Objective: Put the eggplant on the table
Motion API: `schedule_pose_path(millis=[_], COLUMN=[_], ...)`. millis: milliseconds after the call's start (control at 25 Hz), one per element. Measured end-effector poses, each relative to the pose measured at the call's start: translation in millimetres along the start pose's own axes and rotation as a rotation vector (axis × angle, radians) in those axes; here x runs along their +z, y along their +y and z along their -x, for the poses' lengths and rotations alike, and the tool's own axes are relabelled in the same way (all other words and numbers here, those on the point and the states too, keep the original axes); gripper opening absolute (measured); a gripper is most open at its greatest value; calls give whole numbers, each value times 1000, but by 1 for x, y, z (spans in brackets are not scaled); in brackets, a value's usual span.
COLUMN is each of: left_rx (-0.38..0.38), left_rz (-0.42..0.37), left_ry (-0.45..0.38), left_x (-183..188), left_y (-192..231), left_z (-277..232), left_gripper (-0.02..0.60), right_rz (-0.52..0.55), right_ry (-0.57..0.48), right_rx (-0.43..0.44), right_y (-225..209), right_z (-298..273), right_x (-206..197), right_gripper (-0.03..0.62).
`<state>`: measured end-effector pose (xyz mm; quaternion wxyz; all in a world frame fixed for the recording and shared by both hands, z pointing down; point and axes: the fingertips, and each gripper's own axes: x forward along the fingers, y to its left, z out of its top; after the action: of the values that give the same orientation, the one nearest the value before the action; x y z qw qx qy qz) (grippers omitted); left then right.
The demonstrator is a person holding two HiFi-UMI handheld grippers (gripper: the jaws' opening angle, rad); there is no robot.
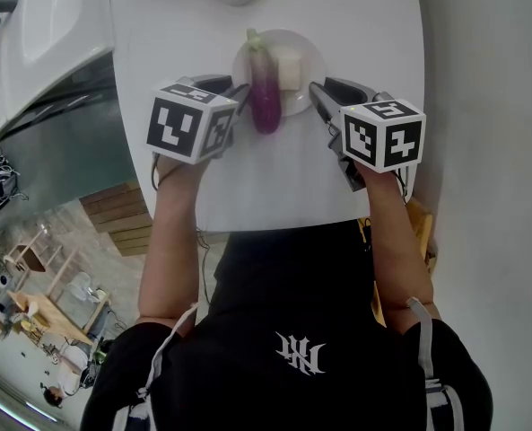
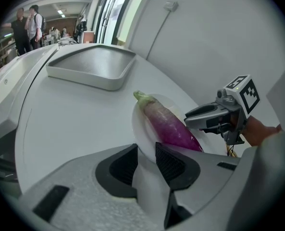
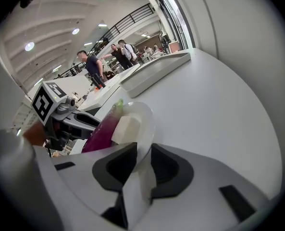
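While eggplant (image 1: 266, 97) overhangs plate (image 1: 310, 52) (rim part-hidden), block (image 1: 289, 68) beside

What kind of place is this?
Probably a big public hall, maybe a canteen: a balcony railing high up, people standing far off, and a grey tray and a plate with an eggplant on a white table.

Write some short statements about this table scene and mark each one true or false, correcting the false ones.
The purple eggplant lies on the round white plate. True.
The grey rectangular tray stands between the two grippers. False: the plate does; the tray stands farther back.
A white block lies beside the eggplant on the plate. True.
The right gripper grips the eggplant. False: the plate's rim is between its fingers.
The plate's rim stands between the fingers of the left gripper. True.
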<state>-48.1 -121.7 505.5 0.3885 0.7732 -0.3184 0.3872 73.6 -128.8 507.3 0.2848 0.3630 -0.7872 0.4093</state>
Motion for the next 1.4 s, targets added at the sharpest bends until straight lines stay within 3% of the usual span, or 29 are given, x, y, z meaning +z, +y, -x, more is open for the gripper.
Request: schedule_pose_path(millis=[400, 880, 1200, 1400], left_rx=[5, 29, 60, 25], left_rz=[2, -25, -31, 10], left_ry=[-1, -28, -123, -262], left_x=[2, 1, 4, 6], left_y=[2, 8, 4, 12], left_z=[-1, -1, 12, 24], left_gripper=[110, 115, 114, 114], right_rz=[28, 165, 217, 242], right_ry=[29, 37, 5, -52], right_rx=[-10, -80, -100, -95], right_y=[-1, 1, 1, 10], right_z=[-1, -8, 3, 14], right_x=[1, 4, 5, 13], right_gripper=[92, 106, 107, 102])
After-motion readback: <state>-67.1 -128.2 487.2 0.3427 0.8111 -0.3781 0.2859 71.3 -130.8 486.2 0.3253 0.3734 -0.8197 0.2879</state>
